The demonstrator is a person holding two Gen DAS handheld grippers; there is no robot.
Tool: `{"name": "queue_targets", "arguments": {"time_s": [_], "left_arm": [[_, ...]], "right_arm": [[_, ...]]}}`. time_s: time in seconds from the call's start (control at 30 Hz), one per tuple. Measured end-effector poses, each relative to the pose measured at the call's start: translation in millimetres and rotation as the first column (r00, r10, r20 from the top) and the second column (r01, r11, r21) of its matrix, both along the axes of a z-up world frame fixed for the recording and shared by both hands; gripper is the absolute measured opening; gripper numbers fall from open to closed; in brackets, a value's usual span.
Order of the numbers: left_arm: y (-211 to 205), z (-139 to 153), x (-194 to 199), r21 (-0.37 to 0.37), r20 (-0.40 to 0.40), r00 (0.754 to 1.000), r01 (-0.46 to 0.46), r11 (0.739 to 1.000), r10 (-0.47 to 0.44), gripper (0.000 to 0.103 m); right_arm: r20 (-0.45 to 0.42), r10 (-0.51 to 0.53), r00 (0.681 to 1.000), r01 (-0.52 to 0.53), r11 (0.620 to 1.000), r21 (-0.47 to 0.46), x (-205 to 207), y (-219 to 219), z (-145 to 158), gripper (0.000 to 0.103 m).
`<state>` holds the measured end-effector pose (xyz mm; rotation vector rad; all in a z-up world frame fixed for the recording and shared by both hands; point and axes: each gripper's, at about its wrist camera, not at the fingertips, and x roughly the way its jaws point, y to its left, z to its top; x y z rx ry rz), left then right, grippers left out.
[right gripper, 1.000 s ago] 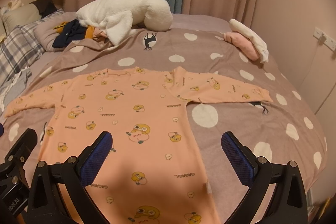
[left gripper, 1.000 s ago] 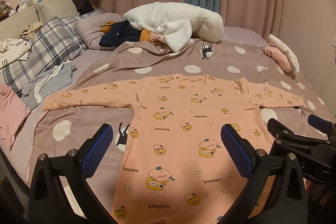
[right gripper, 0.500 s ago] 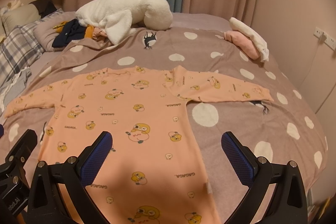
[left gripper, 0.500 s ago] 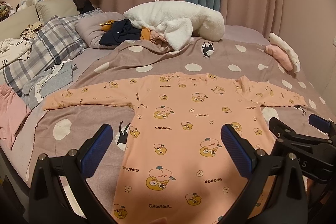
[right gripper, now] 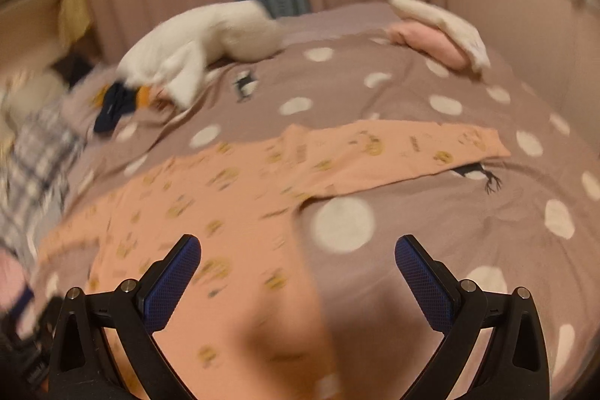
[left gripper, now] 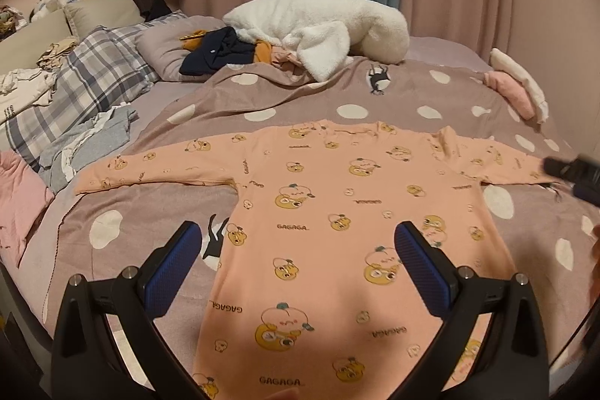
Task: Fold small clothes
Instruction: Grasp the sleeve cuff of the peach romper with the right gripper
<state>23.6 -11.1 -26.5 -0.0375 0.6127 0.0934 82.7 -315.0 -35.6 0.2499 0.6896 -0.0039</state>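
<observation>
A peach long-sleeved child's garment (left gripper: 337,212) printed with yellow cartoon faces lies flat on the bed, both sleeves spread out. My left gripper (left gripper: 298,235) is open and empty above its lower body. My right gripper (right gripper: 298,246) is open and empty above the garment's right side (right gripper: 232,212), near the right sleeve (right gripper: 405,152); that view is blurred. The right gripper's tip shows in the left wrist view (left gripper: 573,171) over the right sleeve end.
The bed has a mauve blanket with white dots (left gripper: 431,92). A white fleece heap (left gripper: 322,25) and dark clothes (left gripper: 217,51) lie at the back. Folded pink and white items (left gripper: 521,89) sit at the right edge. Plaid pillow (left gripper: 86,81) and grey clothes (left gripper: 90,145) lie left.
My right gripper has swung forward and to the right, toward the right sleeve; its view is now blurred. My left gripper has hardly moved. Both stay open.
</observation>
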Motion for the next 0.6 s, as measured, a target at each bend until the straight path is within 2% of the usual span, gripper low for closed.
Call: {"name": "queue_targets", "arguments": {"time_s": [0.1, 0.17, 0.2, 0.23, 0.33, 0.4, 0.47, 0.5, 0.6], "left_arm": [[1.4, -5.2, 5.9, -0.024, 0.018, 1.0, -0.011, 1.0, 0.012, 0.103], [3.7, -8.6, 11.5, -0.066, 0.013, 1.0, -0.01, 0.998, 0.011, 0.103], [5.2, -11.2, 14.2, -0.092, 0.009, 1.0, -0.011, 0.996, 0.012, 0.103], [5.3, -12.3, 16.5, -0.109, 0.008, 1.0, -0.012, 0.994, 0.013, 0.103], [2.9, -17.6, 24.9, -0.154, 0.004, 1.0, -0.012, 0.988, 0.013, 0.103], [1.2, -20.0, 31.1, -0.155, 0.001, 1.0, -0.009, 0.988, 0.009, 0.103], [0.2, -22.5, 36.4, -0.144, -0.002, 1.0, -0.022, 0.989, 0.022, 0.103], [-0.9, -23.9, 38.9, -0.136, -0.005, 1.0, -0.031, 0.99, 0.031, 0.103], [-4.0, -28.2, 44.6, -0.115, -0.015, 0.999, -0.03, 0.993, 0.028, 0.103]], "right_arm": [[-0.036, -0.067, 0.997, 0.068, 0.997, 0.043, 17.1, -55.6, -9.1, 0.103], [-0.049, -0.114, 0.992, 0.119, 0.985, 0.124, 27.1, -103.5, -22.5, 0.103], [-0.072, -0.158, 0.985, 0.169, 0.968, 0.187, 32.0, -127.8, -31.2, 0.103], [-0.097, -0.192, 0.977, 0.211, 0.946, 0.248, 35.6, -148.2, -39.6, 0.103], [-0.114, -0.247, 0.962, 0.271, 0.835, 0.479, 43.7, -205.6, -70.4, 0.103], [-0.107, -0.259, 0.96, 0.268, 0.733, 0.625, 49.5, -231.2, -94.8, 0.103], [-0.128, -0.278, 0.952, 0.284, 0.645, 0.71, 57.6, -246.0, -113.5, 0.103], [-0.113, -0.282, 0.953, 0.273, 0.632, 0.725, 61.3, -248.5, -114.7, 0.103], [-0.022, -0.291, 0.957, 0.212, 0.642, 0.737, 72.6, -246.4, -100.0, 0.103]]}}
